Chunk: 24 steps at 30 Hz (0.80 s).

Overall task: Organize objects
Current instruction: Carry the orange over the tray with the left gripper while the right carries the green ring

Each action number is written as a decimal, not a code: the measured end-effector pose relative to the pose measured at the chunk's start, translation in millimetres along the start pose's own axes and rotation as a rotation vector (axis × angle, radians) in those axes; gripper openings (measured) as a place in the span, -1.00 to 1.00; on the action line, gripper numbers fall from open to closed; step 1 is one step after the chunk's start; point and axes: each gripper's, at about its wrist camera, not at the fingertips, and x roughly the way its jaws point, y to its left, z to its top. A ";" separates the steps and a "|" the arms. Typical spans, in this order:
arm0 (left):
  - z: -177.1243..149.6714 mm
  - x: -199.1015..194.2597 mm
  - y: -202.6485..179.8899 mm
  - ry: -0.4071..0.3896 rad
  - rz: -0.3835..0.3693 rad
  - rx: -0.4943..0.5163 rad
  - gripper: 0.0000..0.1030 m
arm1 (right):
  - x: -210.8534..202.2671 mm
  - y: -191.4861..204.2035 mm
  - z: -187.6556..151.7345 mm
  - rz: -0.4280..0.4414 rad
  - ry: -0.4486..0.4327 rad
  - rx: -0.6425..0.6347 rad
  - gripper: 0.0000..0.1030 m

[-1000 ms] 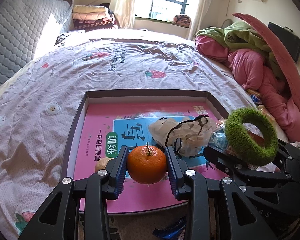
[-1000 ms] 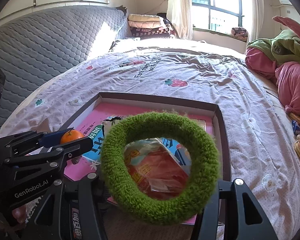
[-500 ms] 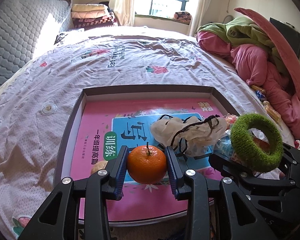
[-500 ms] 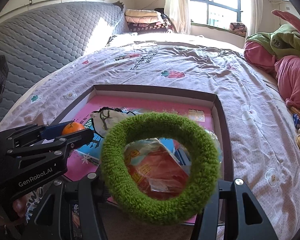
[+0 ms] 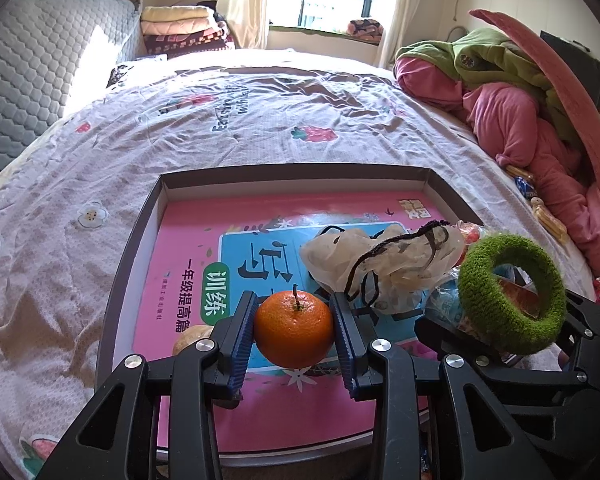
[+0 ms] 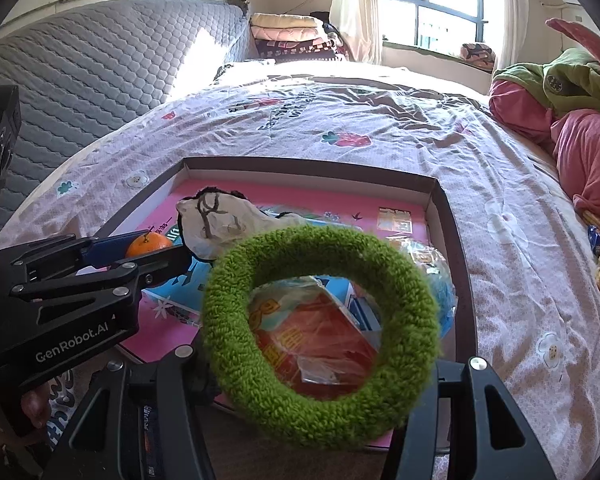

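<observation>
Two handheld grippers angled downward over a shallow dark box on a bed with a pink flowered sheet.

Left gripper: tilted down and forward, blue ribbed pads clamped on either side of an orange tangerine, stem upward, held above the pink and blue workbook lining the box floor. Seen from the right wrist view as a black frame reaching in from the left, tangerine pinched at its tip.

Right gripper: just to the right of the left one, also tilted down, carrying a fuzzy green ring that stands on edge across the jaws. Fingertips hidden behind the ring, so exact contact cannot be told; ring raised above the box. In the left wrist view, the ring sits atop the black frame.

Inside the box: a crumpled pale bag with dark drawstring near the middle, a red and clear snack packet at the right, visible through the ring. A small tan object partly hidden behind the left finger.

Pile of pink and green bedding at the far right.
</observation>
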 end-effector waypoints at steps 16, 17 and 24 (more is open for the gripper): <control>4.3 11.4 -4.9 0.015 0.012 0.012 -0.26 | 8.6 -1.2 -4.2 -0.015 0.014 -0.002 0.08; 4.3 12.4 -5.1 0.018 0.011 0.014 -0.26 | 8.5 -1.2 -4.3 -0.015 0.014 -0.003 0.08; 4.1 21.6 -5.4 0.040 0.024 0.015 -0.25 | 8.5 -1.1 -4.7 -0.018 0.015 -0.001 0.08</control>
